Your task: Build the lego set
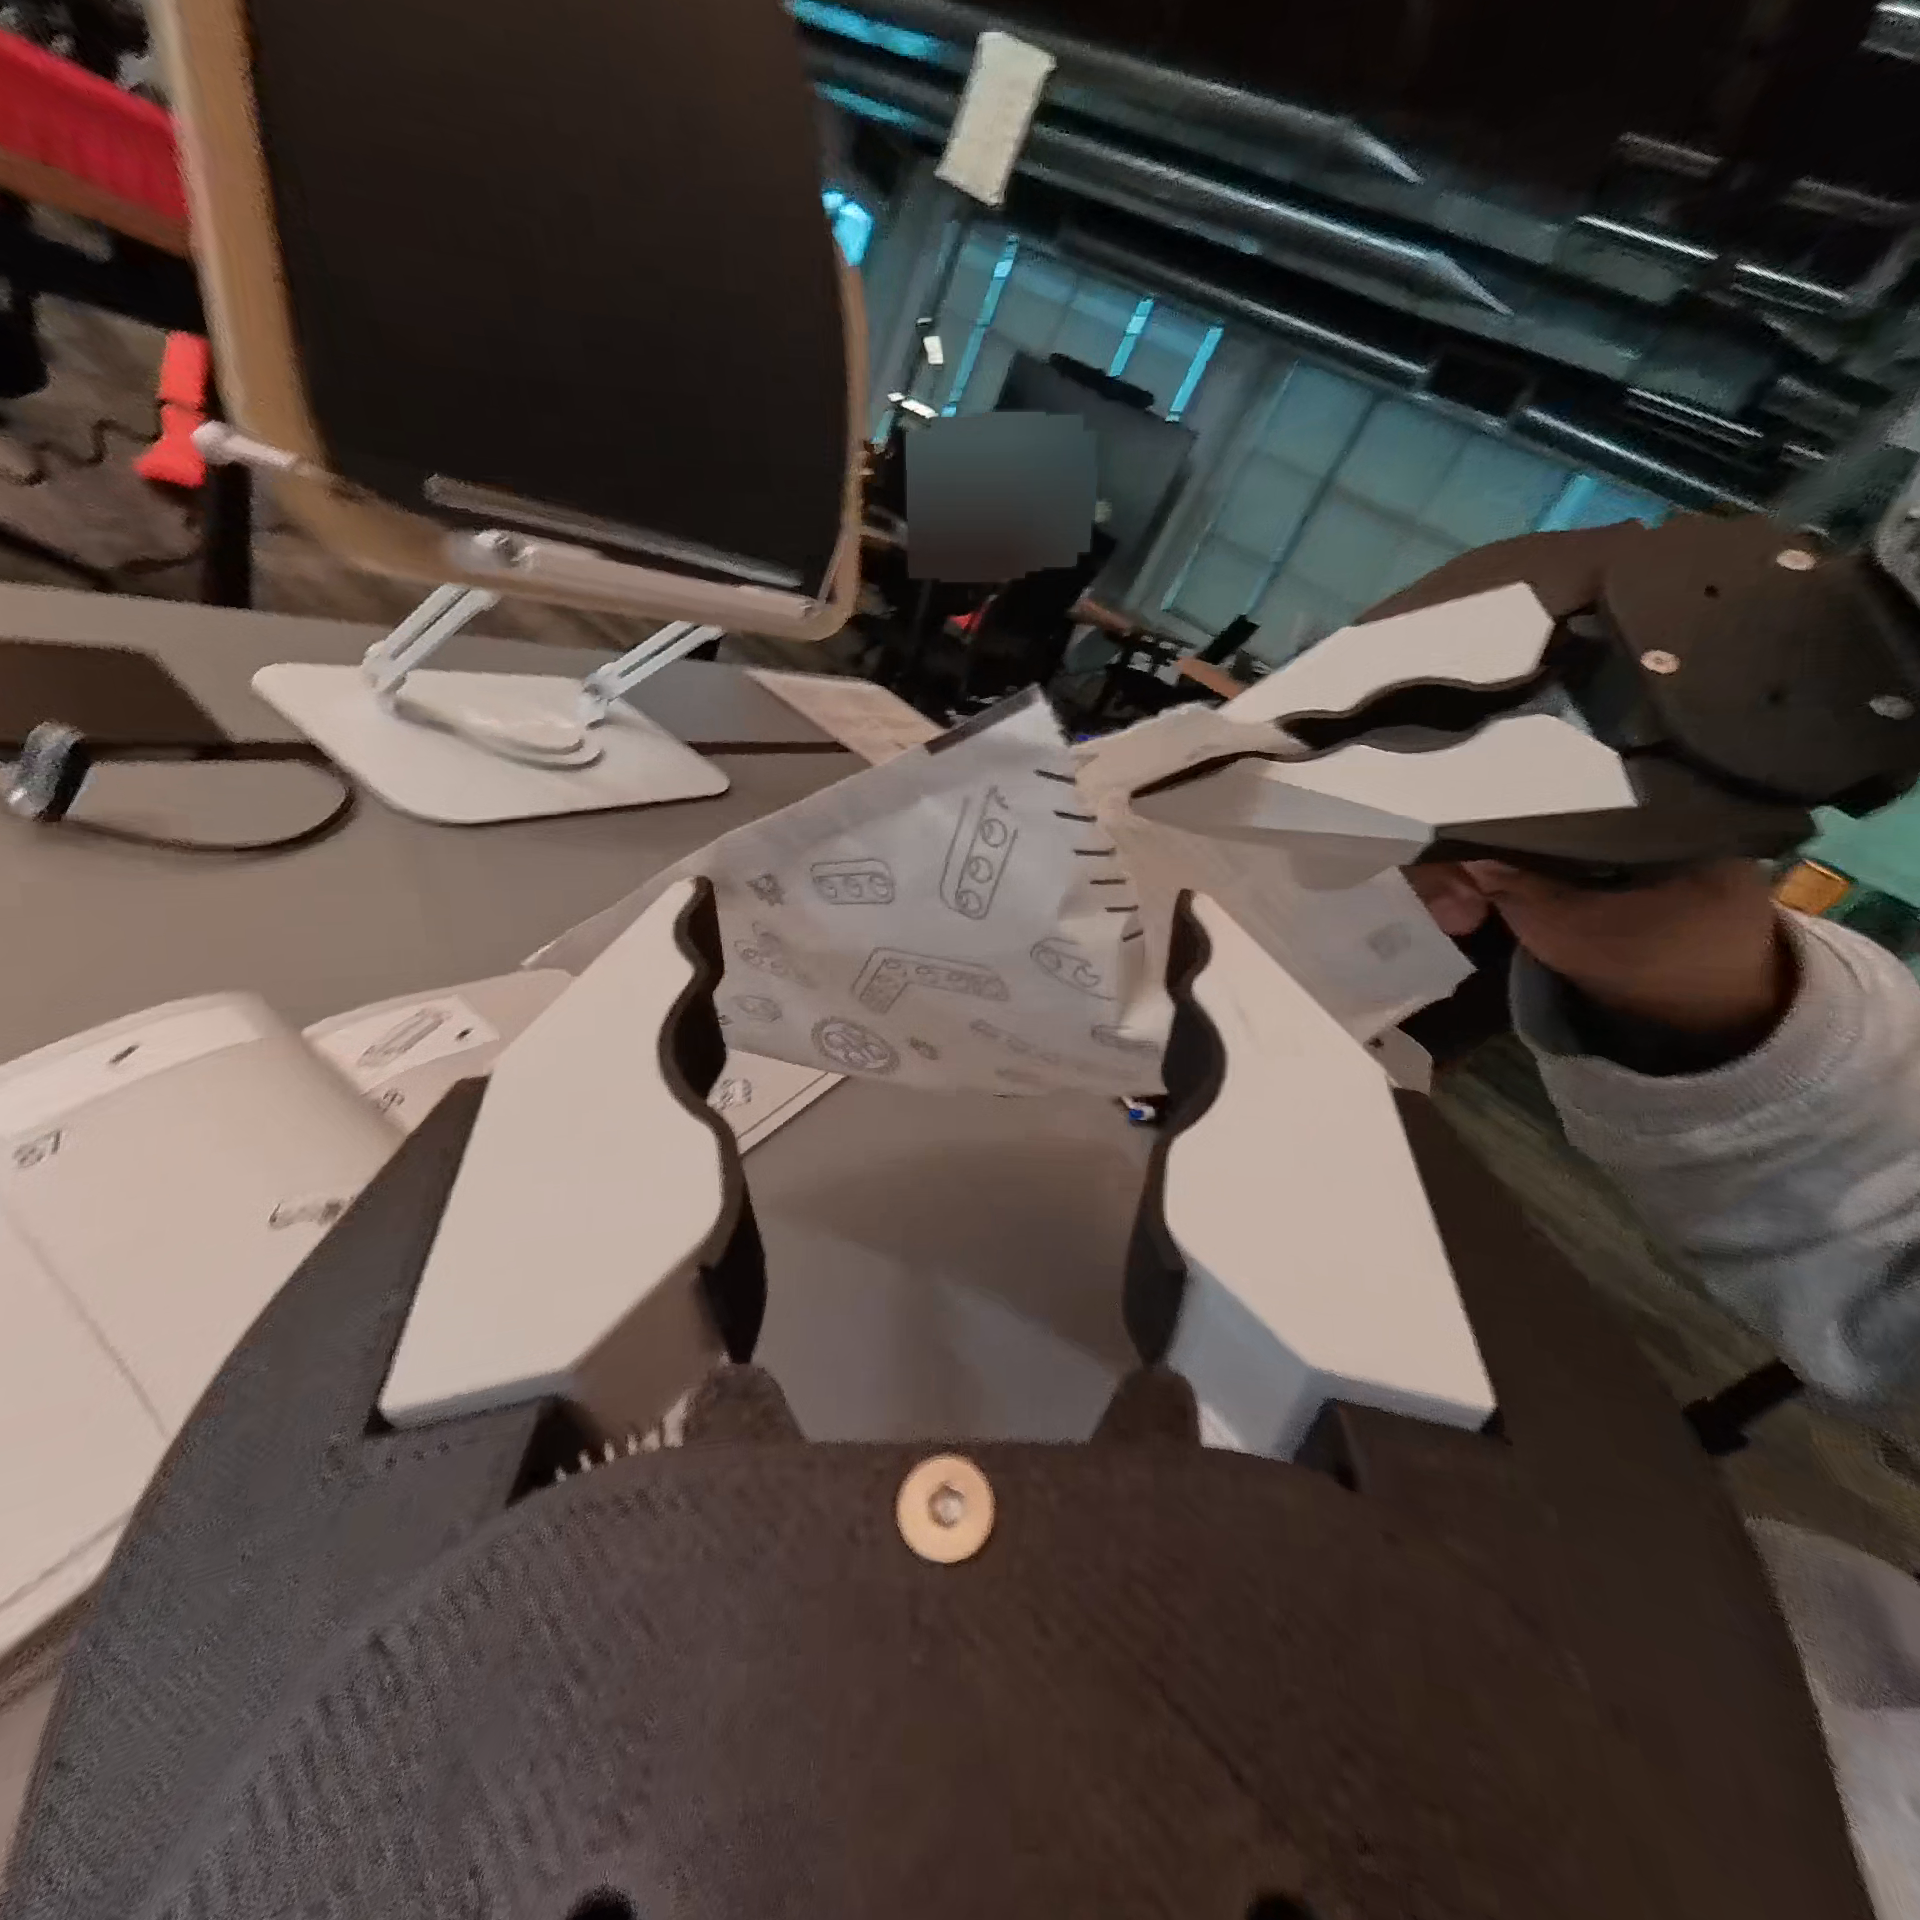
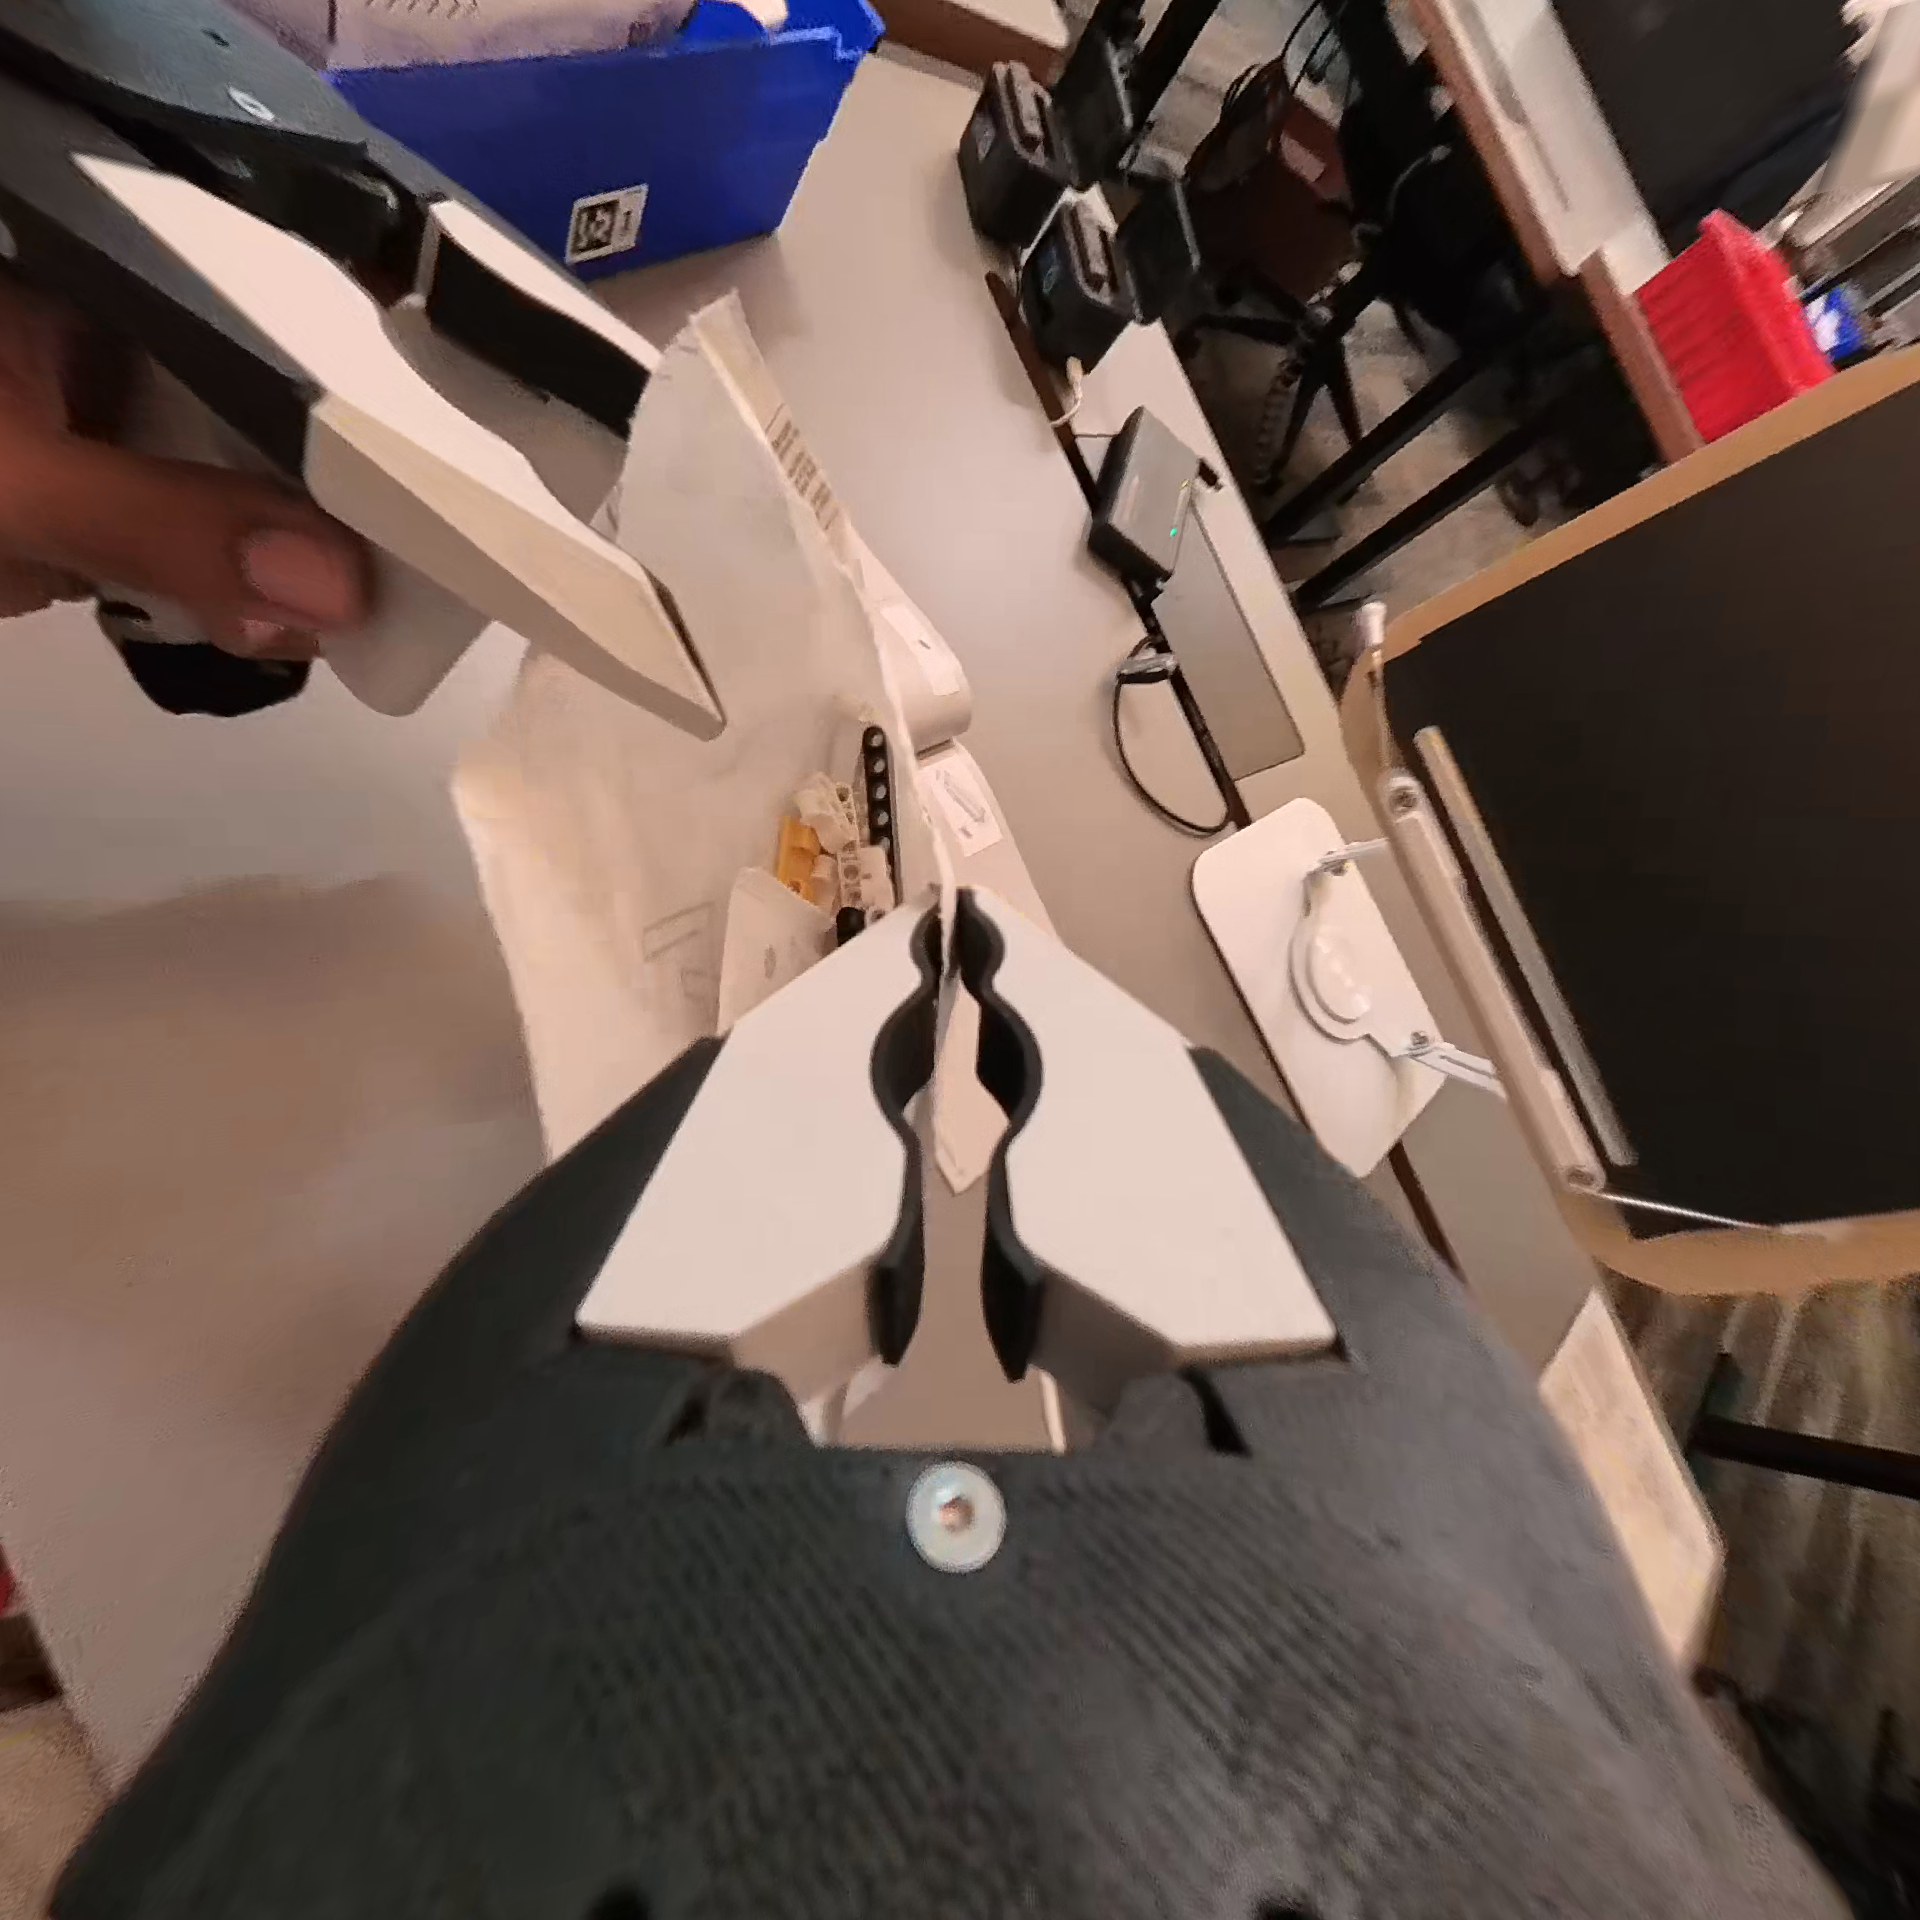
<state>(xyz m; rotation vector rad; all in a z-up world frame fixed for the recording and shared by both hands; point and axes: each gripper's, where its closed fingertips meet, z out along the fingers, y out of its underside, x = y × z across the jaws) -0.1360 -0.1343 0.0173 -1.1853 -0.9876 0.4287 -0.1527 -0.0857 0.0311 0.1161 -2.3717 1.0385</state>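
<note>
A white paper parts bag (image 1: 914, 935) printed with brick outlines hangs above the table. My right gripper (image 1: 1096, 774) is shut on its torn top edge, and in the right wrist view (image 2: 951, 906) a paper strip (image 2: 831, 520) runs from its tips. My left gripper (image 1: 940, 904) is wide open, its fingers either side of the bag without pinching it. It also shows at the upper left of the right wrist view (image 2: 670, 561). Loose lego pieces (image 2: 836, 831), yellow, white and a black beam, lie on white paper on the table.
A dark screen (image 1: 540, 260) on a white stand (image 1: 488, 748) stands at the table's far side, with a black cable (image 1: 260, 821) beside it. A blue bin (image 2: 623, 135) sits farther off. A white box (image 1: 156, 1195) lies at the left. A grey sleeve (image 1: 1714, 1122) holds the right gripper. Across from one pair of fingers to the other is roughly 6 centimeters.
</note>
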